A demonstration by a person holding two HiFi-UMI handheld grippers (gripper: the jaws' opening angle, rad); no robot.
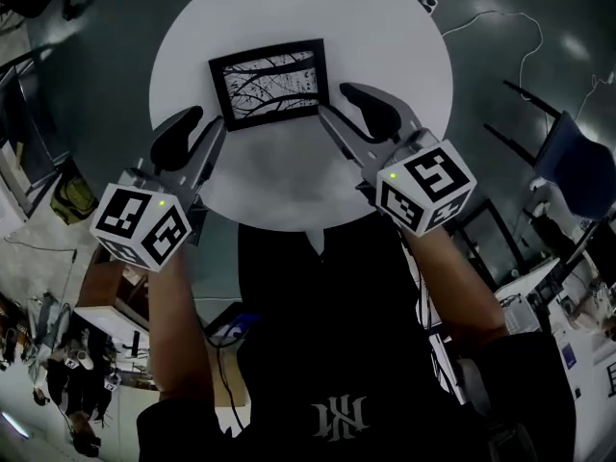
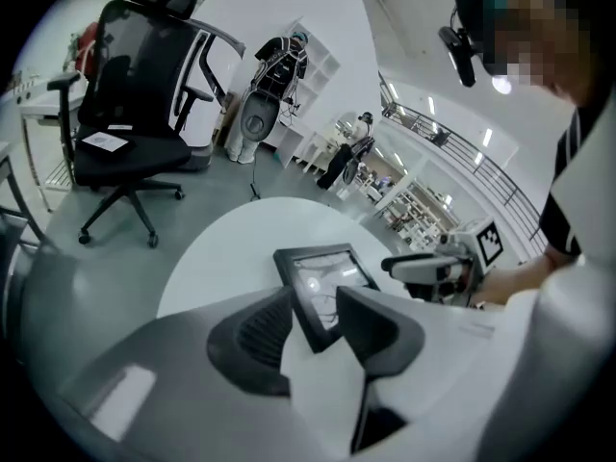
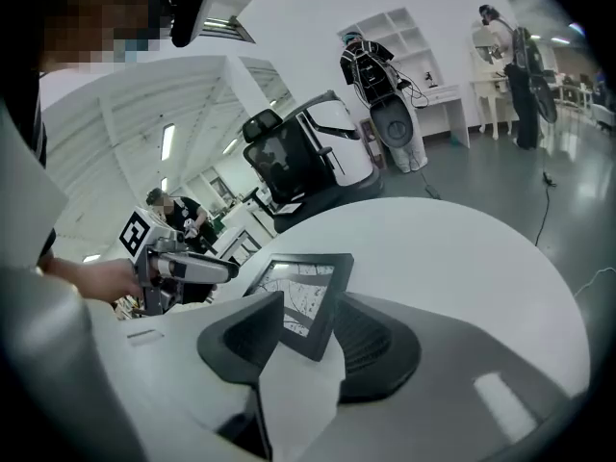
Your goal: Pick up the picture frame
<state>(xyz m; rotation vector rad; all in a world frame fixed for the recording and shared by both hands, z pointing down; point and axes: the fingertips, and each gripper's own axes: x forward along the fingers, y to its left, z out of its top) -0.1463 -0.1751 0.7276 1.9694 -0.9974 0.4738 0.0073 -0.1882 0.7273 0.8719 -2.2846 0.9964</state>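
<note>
Head view: nearest the person, the left gripper (image 1: 211,118) and right gripper (image 1: 333,100) have their jaws spread wide and grasp nothing. Each is just beside a near corner of the picture frame (image 1: 269,83). The frame lies flat, farther out on the round white table (image 1: 390,27).

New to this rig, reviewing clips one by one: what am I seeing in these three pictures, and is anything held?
No robot here: a person holds a two-jaw gripper in each hand. The head view comes from a camera on the person's head, looking down. The two gripper views come from cameras riding on each gripper, looking along its jaws. The marker cubes are parts of the left gripper and right gripper. A black picture frame lies flat on a round white table. Each gripper's jaws stand open at one near corner of the frame. Nothing is held yet.
</note>
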